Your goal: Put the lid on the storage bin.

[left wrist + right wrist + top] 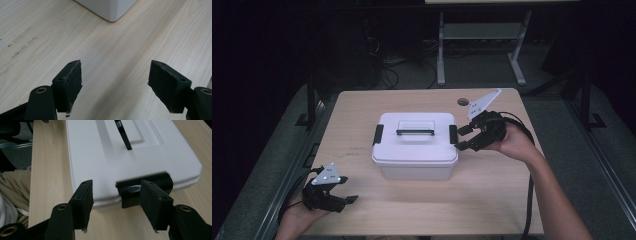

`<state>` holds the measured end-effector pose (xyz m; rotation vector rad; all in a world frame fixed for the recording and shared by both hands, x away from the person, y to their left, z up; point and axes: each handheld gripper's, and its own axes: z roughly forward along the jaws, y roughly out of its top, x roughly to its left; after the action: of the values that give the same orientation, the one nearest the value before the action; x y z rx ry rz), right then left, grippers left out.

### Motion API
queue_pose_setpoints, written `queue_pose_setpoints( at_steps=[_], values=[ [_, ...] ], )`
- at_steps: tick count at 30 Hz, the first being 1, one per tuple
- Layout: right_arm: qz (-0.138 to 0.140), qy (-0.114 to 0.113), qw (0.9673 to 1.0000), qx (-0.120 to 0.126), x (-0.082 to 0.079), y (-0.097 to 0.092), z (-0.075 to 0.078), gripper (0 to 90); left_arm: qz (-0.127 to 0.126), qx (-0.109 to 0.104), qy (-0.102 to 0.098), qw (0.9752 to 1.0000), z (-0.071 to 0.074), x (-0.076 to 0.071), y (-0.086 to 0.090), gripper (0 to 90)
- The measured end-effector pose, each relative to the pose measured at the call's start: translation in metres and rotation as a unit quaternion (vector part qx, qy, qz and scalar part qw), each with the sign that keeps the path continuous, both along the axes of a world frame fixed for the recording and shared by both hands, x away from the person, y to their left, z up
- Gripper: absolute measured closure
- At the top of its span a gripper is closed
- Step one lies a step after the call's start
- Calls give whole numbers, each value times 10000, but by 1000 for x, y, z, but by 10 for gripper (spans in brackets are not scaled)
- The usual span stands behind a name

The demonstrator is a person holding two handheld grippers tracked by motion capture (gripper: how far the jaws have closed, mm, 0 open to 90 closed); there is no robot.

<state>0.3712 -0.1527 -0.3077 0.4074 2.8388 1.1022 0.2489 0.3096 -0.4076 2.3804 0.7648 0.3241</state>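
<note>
White plastic box [414, 145] sits mid-counter [492, 200], lid on. Your right tool [462, 137] is open, its jaws straddling the black latch [145, 186] on the box's right end; come in skewed and a pad may slip off. Left tool [343, 192] rests open, empty.

— What do the two grippers look like?

— Both are black. The left gripper [343, 200] carries a grey three-cornered plate dotted with small holes; the right gripper [463, 138], beside the white box [416, 145], has the same plate and a thick black cable trailing off.

— And the jaws?

— Blocky black pads, brass-ringed screw holes behind them. Forearms bare — no sleeves.
</note>
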Motion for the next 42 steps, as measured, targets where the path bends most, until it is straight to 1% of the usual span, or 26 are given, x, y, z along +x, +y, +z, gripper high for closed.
queue_pose_setpoints(
  at_steps=[14, 29, 33, 36, 42],
  values=[
    [-88, 58, 9999, -29, -3, -10, -6, 428, 12, -3, 3, 10000, -1, 0, 0, 263],
    [-217, 167, 9996, -51, -7, -27, -17, 427, 0, 18, 19, 10000, -2, 1, -1, 263],
    [-238, 181, 9995, -45, -9, -30, -20, 426, -3, 25, 29, 10000, -2, 1, -2, 263],
    [-262, 203, 9994, -86, -9, -32, -22, 421, 5, 26, 41, 10000, -2, 1, -1, 263],
    [-302, 257, 9992, -62, -11, -35, -27, 421, 10, 15, 28, 10000, -2, 1, -1, 263]
  ],
)
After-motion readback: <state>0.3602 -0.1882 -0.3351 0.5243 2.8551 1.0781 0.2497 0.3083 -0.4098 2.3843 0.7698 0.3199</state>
